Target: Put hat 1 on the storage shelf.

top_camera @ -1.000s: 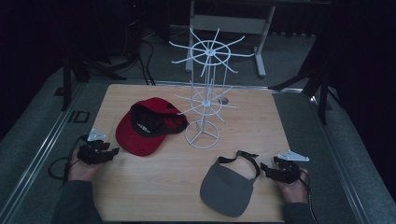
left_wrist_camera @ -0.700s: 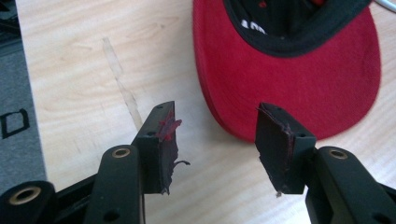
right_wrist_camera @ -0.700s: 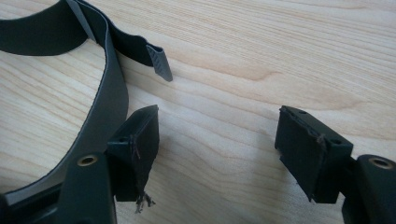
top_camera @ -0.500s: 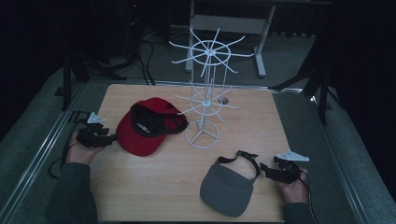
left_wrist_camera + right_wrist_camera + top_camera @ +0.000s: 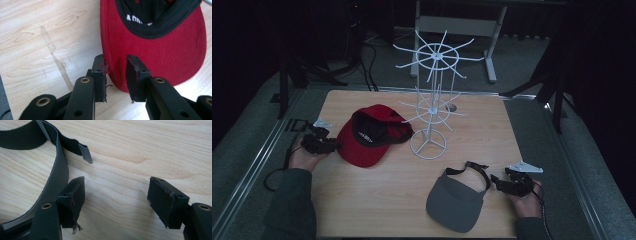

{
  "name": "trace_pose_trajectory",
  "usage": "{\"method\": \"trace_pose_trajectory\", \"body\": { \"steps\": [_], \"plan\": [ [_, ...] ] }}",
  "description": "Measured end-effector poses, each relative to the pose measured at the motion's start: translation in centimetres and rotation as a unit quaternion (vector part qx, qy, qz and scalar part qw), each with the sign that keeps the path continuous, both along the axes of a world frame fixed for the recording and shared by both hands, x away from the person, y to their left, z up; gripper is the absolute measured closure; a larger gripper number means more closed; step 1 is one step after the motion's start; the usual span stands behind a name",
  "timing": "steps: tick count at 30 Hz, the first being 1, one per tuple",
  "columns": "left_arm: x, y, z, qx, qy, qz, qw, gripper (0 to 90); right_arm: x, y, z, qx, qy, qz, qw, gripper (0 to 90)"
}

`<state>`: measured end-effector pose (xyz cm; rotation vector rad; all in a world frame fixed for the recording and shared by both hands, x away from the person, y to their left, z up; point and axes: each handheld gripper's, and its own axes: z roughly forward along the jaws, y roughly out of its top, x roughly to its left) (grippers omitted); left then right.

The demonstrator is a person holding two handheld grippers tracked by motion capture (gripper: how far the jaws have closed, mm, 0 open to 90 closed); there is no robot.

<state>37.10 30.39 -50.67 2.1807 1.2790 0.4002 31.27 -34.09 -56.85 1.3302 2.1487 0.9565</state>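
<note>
A red cap (image 5: 367, 140) lies upside down on the wooden table (image 5: 377, 200), left of centre. My left gripper (image 5: 332, 145) is at the cap's left edge. In the left gripper view the red cap (image 5: 162, 50) has its brim edge between the jaws of the left gripper (image 5: 116, 61). Those jaws have just been closing, with a gap still showing between the pads. A grey visor (image 5: 454, 202) lies at the front right. My right gripper (image 5: 497, 182) rests open beside its strap. In the right gripper view the strap (image 5: 57, 170) runs past the left jaw of the right gripper (image 5: 116, 187).
A white wire display rack (image 5: 429, 115) with spoke arms stands on a round base at the middle of the table, right of the cap. Grey carpet and metal rails border the table. Dark stands and cables sit beyond the far edge.
My left hand has moved away from the front edge and right, up to the red cap's brim, and its jaws stand narrower. The right hand and the visor have stayed put.
</note>
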Motion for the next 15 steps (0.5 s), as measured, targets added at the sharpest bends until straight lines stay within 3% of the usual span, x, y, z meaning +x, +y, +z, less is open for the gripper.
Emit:
{"method": "trace_pose_trajectory", "body": {
  "steps": [4, 10, 12, 15],
  "plan": [
    [-1.1, -0.6, 0.1, -0.002, 0.0, -0.014, 0.9999, 71.5, 0.0, 0.0, 0.0, 0.0, 0.0, 0.0, 1.0, 30.3],
    [-2.5, -2.2, 0.2, -0.009, 0.012, -0.054, 0.9984, 71.6, 0.0, 0.0, 0.0, 0.0, 0.0, 0.0, 1.0, 30.3],
    [-2.4, -2.6, 0.1, -0.006, 0.021, -0.062, 0.9978, 69.0, 0.0, 0.0, 0.0, 0.0, 0.0, 0.0, 1.0, 30.3],
    [-1.6, -2.9, -0.3, -0.008, 0.039, -0.054, 0.9977, 59.4, 0.0, 0.0, 0.0, 0.0, 0.0, 0.0, 1.0, 30.2]
  ]
}}
